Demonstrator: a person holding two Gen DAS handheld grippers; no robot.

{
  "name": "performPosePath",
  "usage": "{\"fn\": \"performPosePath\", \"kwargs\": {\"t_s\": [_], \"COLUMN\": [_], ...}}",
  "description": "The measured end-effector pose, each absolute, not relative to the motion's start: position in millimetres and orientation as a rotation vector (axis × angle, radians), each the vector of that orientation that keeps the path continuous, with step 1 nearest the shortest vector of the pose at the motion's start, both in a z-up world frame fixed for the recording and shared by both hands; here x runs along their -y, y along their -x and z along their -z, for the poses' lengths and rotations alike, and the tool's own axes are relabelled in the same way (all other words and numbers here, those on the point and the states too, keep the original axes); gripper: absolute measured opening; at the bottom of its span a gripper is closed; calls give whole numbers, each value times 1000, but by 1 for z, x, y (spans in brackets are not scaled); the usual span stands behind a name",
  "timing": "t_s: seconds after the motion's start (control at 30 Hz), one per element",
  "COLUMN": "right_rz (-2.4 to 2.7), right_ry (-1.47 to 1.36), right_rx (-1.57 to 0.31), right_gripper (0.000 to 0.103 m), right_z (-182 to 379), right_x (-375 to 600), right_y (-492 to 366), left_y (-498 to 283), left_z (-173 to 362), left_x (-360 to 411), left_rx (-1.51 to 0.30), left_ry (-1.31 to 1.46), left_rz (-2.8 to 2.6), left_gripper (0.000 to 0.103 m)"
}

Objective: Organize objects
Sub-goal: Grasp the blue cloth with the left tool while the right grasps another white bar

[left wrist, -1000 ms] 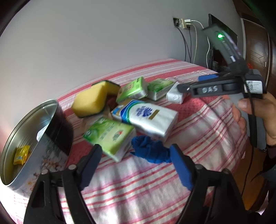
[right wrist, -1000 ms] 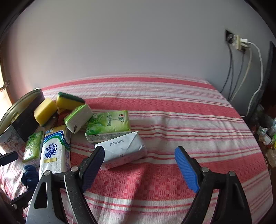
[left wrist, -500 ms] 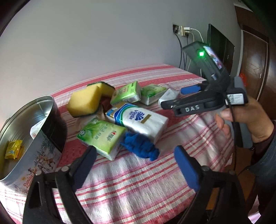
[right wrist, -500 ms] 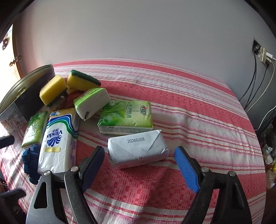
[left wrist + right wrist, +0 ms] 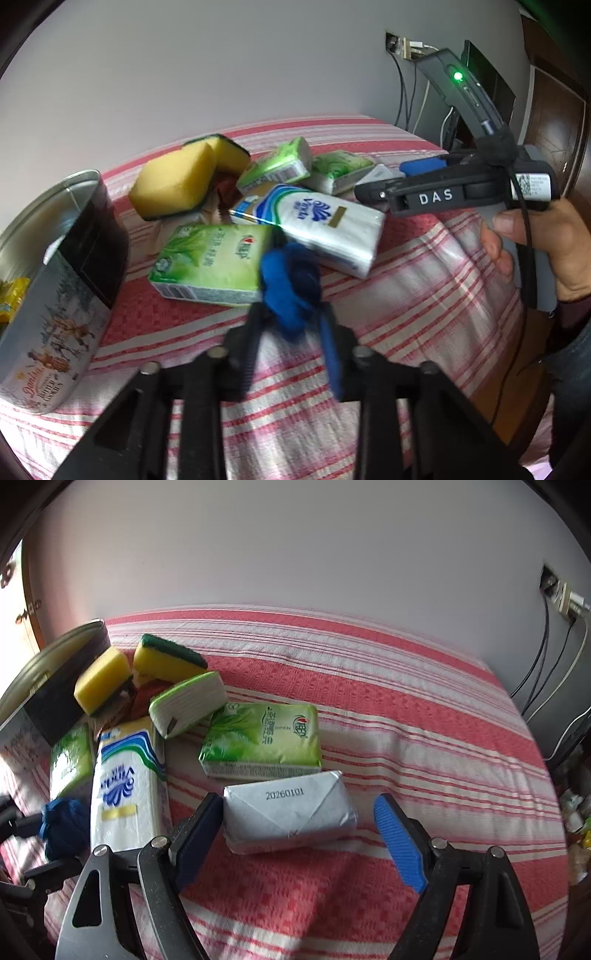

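Your left tongs (image 5: 291, 325) are closing on the crumpled dark blue cloth wad (image 5: 290, 286), which sits between the pads low in the centre of the left wrist view, blurred, with the pads pressing it on both sides. The wad lies on the red-and-white striped cloth-covered surface (image 5: 424, 295), touching the near corner of the flat green tissue pack (image 5: 210, 264) on its left and the white-and-blue Vinda tissue pack (image 5: 314, 221) above it. Beyond these, toward the upper middle of that frame, sit two yellow sponges with green scouring backs (image 5: 177, 179), a smaller green-edged tissue pack (image 5: 277, 166) tilted up on them, and another green pack (image 5: 340, 170). At the left edge stands the round open butter cookie tin (image 5: 55, 325), with a yellow wrapper (image 5: 11, 299) showing inside it.

Your right tongs (image 5: 299, 830) stand wide, low in the right wrist view, with the silver-white foil-wrapped block stamped 20260101 (image 5: 290, 818) between the pads; the dark left pad looks to be at or just beside the block's left end, and the blue right pad is apart from its right end. Just above the block lies the green pack (image 5: 262, 740). In the left wrist view your right hand (image 5: 554, 243) grips the grey handle at the right edge.
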State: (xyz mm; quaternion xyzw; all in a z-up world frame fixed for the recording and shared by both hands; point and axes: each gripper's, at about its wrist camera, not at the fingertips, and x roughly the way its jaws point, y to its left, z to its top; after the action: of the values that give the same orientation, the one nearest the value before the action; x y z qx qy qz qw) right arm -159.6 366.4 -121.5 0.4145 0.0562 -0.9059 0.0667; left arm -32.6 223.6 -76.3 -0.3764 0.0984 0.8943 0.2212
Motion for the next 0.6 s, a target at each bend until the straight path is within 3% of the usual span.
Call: {"fn": "performPosePath", "kwargs": {"t_s": [0.13, 0.6], "right_rz": [2711, 2747], "right_ry": [-1261, -1198], "right_rx": [-195, -191], "right_gripper": [74, 71], "right_z": [124, 115], "right_x": [-362, -366], "right_y": [160, 147], "left_y": [33, 22], "left_z": [77, 61], "left_x": [-221, -212], "left_rx": [-259, -249], "left_ry": [1038, 953], "left_rz": [-2464, -2503], "left_gripper": [23, 19]}}
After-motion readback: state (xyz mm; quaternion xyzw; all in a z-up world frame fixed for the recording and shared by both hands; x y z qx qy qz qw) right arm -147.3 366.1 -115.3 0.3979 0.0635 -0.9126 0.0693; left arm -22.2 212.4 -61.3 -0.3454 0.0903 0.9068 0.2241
